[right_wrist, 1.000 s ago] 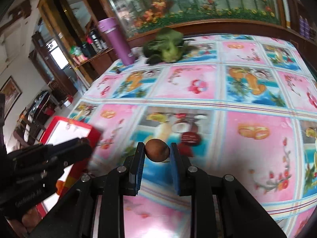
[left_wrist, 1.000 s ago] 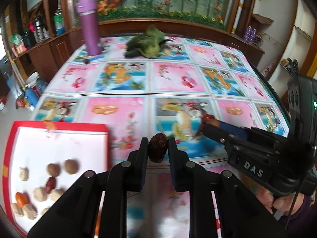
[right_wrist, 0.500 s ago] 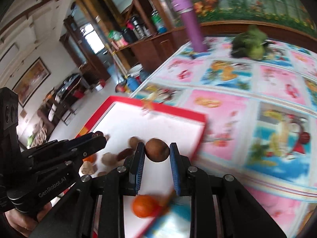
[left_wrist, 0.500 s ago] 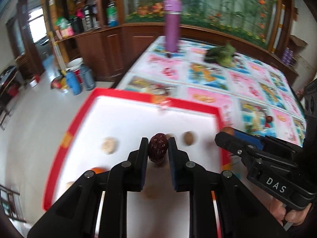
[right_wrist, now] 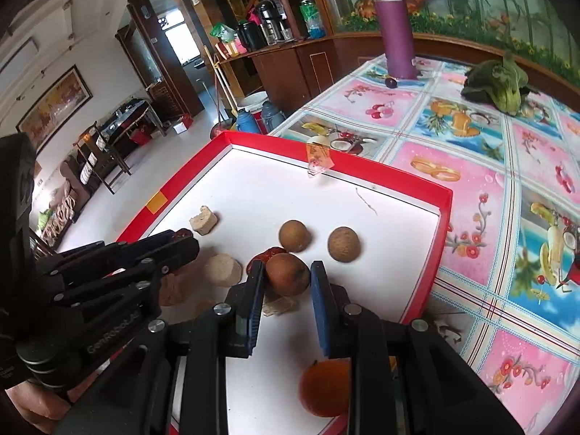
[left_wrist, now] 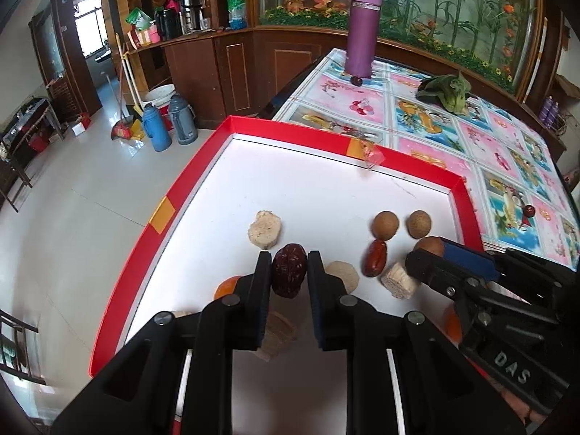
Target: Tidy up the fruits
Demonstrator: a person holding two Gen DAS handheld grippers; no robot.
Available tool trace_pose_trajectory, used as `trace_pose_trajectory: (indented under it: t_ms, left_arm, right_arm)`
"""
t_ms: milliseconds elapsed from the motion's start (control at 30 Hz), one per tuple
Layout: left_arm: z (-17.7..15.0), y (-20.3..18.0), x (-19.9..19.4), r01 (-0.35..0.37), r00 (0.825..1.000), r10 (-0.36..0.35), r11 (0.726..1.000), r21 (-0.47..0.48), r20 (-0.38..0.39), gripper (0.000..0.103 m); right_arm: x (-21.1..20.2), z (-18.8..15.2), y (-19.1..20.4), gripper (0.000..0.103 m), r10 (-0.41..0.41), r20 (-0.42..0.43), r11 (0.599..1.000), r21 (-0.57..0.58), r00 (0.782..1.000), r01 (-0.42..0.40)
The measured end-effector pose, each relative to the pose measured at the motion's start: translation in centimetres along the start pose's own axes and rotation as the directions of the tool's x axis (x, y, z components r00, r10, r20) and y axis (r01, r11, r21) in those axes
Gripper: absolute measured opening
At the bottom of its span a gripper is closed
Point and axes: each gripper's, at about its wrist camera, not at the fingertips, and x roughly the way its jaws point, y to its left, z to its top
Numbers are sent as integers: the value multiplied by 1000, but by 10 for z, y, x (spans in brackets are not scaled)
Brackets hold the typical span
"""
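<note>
A red-rimmed white tray (left_wrist: 159, 214) lies at the table's left end. My left gripper (left_wrist: 289, 272) hovers low over it, shut on a wrinkled dark red date (left_wrist: 289, 270). My right gripper (right_wrist: 287, 279) hangs over the same tray, shut on a round brown longan (right_wrist: 287, 273). In the tray lie two more longans (right_wrist: 294, 235) (right_wrist: 343, 243), a smooth red date (left_wrist: 375, 258), several pale chunks (left_wrist: 264, 229) and a small orange (right_wrist: 324, 388). The right gripper (left_wrist: 431, 253) shows beside the left one, and the left gripper (right_wrist: 181, 243) appears in the right wrist view.
A purple flask (left_wrist: 364, 29) stands at the far table edge with a dark fruit (left_wrist: 357, 80) at its foot. A green leafy vegetable (left_wrist: 447, 92) lies farther right. One red date (left_wrist: 529, 211) rests on the patterned tablecloth. The floor drops off left of the tray.
Both grippers have swung left from over the tablecloth to low over the tray, each still holding its fruit.
</note>
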Motion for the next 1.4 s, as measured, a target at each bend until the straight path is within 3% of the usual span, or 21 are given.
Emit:
trace_pose_trajectory:
  t_ms: [133,200,300,400,667,1100,1400]
  left_arm:
    - [0,-1,-2,-62,998,61,998,12,17,25]
    - [-1,0,-4,-85,996,85,996,9,26,51]
    - [-3,0,-11,-147,987,146,989,10,71,67]
    - [-4,2,-19,-151,984,151,988,-2,94,69]
    - [-8,5,-49,-163,972,168,986,-43,163,84]
    - [-23,11,-106,-173,945,193,980,-98,264,101]
    - [-40,17,-157,-167,916,209,975,-148,342,103]
  right_arm:
    - [0,-2,6,24,-2,3,1000,-9,1000,2]
    - [-1,-3,8,25,-19,9,1000,-19,1000,19]
    - [-6,-2,8,27,-33,30,999,-24,999,34]
    - [-12,-1,3,35,-31,61,999,-6,998,32]
    - [-37,-7,13,37,-85,128,996,-18,988,88]
    - [-85,-24,38,59,-150,232,987,-13,961,157]
    - [-124,-37,54,65,-161,318,986,12,934,166]
